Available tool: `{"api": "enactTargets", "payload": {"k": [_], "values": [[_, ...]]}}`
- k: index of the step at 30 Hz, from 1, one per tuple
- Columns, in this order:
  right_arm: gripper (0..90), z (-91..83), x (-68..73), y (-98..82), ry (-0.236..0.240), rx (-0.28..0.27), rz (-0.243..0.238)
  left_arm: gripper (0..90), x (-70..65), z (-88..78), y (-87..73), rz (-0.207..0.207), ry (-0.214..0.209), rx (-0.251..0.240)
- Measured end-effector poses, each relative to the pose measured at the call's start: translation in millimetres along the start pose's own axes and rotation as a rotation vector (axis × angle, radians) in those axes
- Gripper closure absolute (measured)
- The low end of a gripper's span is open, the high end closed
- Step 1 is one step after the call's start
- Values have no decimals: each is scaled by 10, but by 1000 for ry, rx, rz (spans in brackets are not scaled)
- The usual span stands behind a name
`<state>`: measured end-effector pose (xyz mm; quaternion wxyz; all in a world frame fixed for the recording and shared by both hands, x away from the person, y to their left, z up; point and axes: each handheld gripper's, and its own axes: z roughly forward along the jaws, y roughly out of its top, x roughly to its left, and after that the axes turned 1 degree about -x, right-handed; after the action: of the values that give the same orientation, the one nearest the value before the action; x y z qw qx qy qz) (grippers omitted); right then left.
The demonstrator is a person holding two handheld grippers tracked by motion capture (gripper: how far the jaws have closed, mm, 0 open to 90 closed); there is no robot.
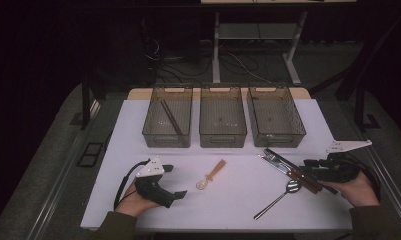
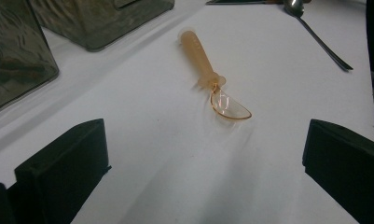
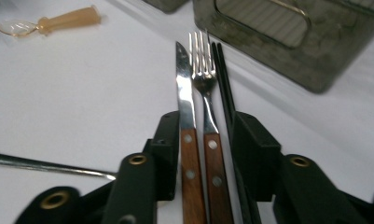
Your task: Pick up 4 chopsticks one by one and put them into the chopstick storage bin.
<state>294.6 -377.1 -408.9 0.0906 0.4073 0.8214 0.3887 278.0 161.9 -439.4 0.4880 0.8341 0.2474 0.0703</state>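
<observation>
While the right gripper [image 3: 205, 135] straddles the wooden handles of a knife [image 3: 187, 140] and a fork [image 3: 208, 135] lying side by side on the white tabletop [image 1: 228, 210], its jaws stand on either side of the pair, drawn in close but, as far as the right gripper view shows, not yet clearly pressing on the wood; a black chopstick [image 3: 224, 88] lies along the fork's far side, half under the right-hand jaw. In the high view this cutlery bundle sits at the right of the tabletop, just in front of the person's right hand [image 1: 358, 187], with a long metal spoon [image 1: 278, 197] lying slantwise nearer the front edge. The left gripper [image 1: 170, 182] rests at the front left with its jaws spread wide and holding nothing, pointed toward a small orange-handled plastic spoon [image 2: 212, 79] in the middle of the tabletop. Farther back stand three translucent bins in a row: the left bin [image 1: 153, 132] already holds a pair of chopsticks [image 1: 170, 117], while the middle bin [image 1: 223, 137] and the right bin [image 1: 300, 132] look bare inside.

The step in hand seems to be the pickup of cutlery for sorting into the bins. The next move likely calls for closing onto a single piece, since knife, fork and chopstick crowd together and could lift as a clump.
</observation>
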Motion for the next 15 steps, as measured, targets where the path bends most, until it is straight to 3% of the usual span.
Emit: {"api": "enactTargets", "payload": {"k": [6, 9, 15], "values": [[748, -15, -78, -101, -40, 35, -22, 0, 1, 3, -1, 1, -1, 0], [777, 10, -126, -155, -82, 81, -43, 0, -1, 4, 0, 2, 0, 3], [814, 53, -224, -232, -82, 118, -24, 0, -5, 6, 0, 2, -1, 8]]}}
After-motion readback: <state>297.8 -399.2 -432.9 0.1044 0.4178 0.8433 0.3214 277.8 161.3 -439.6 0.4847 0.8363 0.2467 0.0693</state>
